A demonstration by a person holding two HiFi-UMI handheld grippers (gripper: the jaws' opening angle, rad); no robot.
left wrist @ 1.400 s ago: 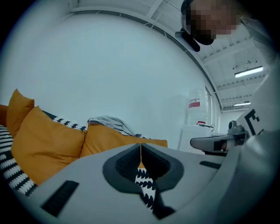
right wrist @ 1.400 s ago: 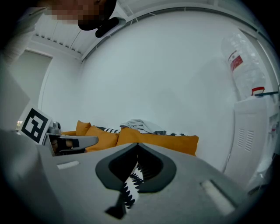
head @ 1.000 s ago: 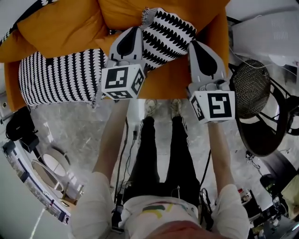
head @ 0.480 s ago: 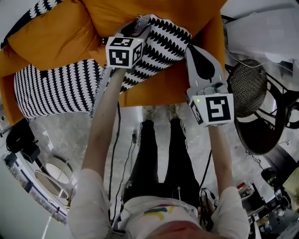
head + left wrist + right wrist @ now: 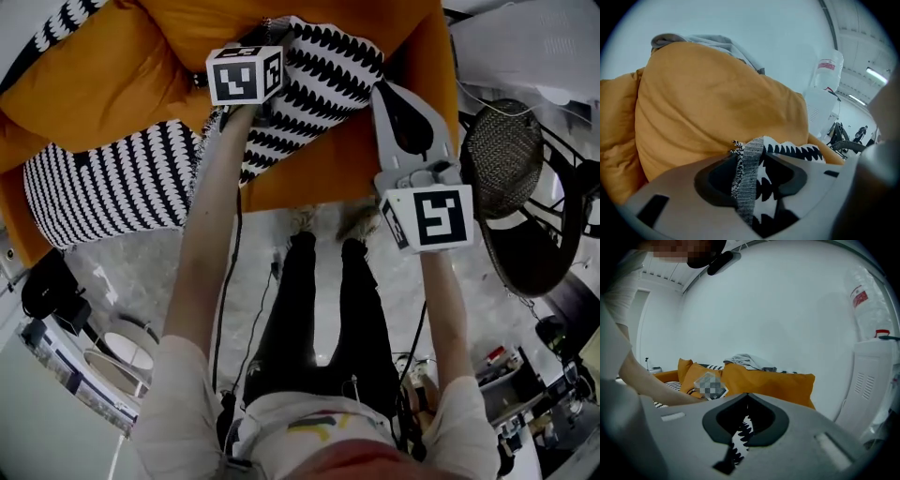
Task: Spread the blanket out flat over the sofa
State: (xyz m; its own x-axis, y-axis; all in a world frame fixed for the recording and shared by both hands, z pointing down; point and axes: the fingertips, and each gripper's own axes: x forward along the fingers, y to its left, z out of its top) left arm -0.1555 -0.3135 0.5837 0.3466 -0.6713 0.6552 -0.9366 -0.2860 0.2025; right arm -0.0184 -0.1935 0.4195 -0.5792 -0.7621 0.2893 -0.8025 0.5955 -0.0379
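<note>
Mid-spread: your left tool [image 5: 751, 158] has just opened, blanket [image 5: 328, 70] edge loose between its jaws, right tool [image 5: 746, 399] clamped on it; next, smooth it across the sofa [image 5: 112, 66].

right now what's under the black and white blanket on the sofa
The orange sofa: the blanket lies across its seat, and the sofa shows bare around it. The seat beneath the blanket is covered, so anything else lying there cannot be seen.

We saw a blanket [image 5: 328, 70] patterned in black-and-white toothed rows, lying on a plain orange sofa [image 5: 103, 75].
</note>
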